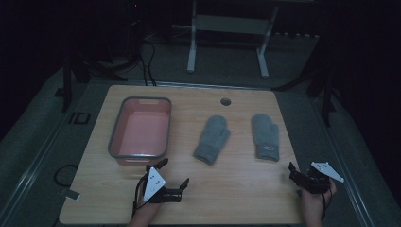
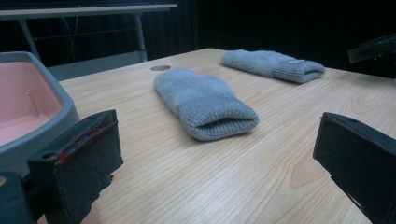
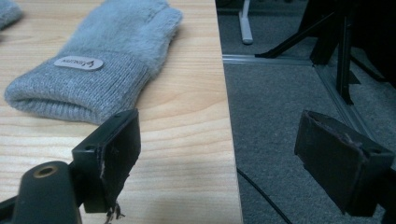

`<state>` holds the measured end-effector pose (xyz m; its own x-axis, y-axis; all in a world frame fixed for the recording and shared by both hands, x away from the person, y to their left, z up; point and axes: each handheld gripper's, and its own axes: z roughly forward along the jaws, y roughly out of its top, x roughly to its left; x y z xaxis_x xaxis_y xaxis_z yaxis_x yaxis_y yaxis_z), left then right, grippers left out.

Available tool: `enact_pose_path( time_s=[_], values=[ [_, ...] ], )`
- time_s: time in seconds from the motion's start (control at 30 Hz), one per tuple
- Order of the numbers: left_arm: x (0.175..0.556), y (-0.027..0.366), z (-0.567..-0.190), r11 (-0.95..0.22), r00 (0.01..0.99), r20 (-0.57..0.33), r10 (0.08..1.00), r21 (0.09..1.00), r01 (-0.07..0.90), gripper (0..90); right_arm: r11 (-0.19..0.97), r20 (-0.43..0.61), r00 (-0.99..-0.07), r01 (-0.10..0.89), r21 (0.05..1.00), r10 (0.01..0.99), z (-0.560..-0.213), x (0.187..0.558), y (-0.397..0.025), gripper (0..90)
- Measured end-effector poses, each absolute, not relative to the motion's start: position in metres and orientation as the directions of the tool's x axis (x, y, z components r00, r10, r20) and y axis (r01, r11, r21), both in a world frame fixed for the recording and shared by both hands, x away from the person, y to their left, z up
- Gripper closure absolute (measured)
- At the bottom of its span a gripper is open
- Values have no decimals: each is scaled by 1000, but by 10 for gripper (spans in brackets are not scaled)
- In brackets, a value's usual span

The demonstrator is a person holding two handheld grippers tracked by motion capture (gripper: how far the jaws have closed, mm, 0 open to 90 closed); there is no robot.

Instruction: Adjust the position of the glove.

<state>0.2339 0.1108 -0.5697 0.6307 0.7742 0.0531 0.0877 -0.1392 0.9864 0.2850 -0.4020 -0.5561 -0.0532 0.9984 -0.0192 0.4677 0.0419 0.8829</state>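
Two grey knit mittens lie flat on the wooden table (image 1: 236, 189). The left mitten (image 1: 212, 138) (image 2: 205, 100) has its cuff toward me. On the cuff of the right mitten (image 1: 265, 135) (image 2: 273, 64) (image 3: 98, 65) is a small label patch. A pink bin with a grey rim (image 1: 113, 137) (image 2: 65, 112) stands at the left. My left gripper (image 1: 174, 173) (image 2: 219, 154) is open and empty, just in front of the bin, facing the left mitten. My right gripper (image 1: 302, 177) (image 3: 219, 154) is open and empty at the table's right edge, near the right mitten's cuff.
A round cable hole (image 1: 225, 101) (image 2: 160, 68) sits in the table's far middle. The table's right edge (image 3: 226, 121) drops to grey carpet, where a cable (image 3: 261, 191) lies. A white desk frame (image 1: 227, 42) stands beyond the table.
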Motion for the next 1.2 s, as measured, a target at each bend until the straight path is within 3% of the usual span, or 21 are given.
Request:
enact_pose_path(
  time_s=[0.27, 0.83, 0.93, 1.1, 1.2],
  values=[
    [233, 111, -570, -137, 626, 55, 778, 987, 84, 13, 49, -27, -54, 469, 882, 998, -556, 285, -401, 134],
    [233, 111, -570, -126, 630, 47, 775, 989, 82, 13, 179, -34, -335, 411, 894, 942, -502, 308, -364, 120],
    [233, 112, -570, -121, 629, 42, 776, 989, 83, 13, 222, -26, -435, 405, 887, 900, -492, 319, -347, 127],
    [233, 112, -570, -121, 629, 43, 776, 989, 82, 13, 242, -57, -434, 385, 891, 899, -485, 326, -330, 142],
    [233, 112, -570, -122, 630, 44, 775, 989, 81, 13, 278, -55, -494, 390, 878, 868, -481, 338, -312, 113]
  ],
)
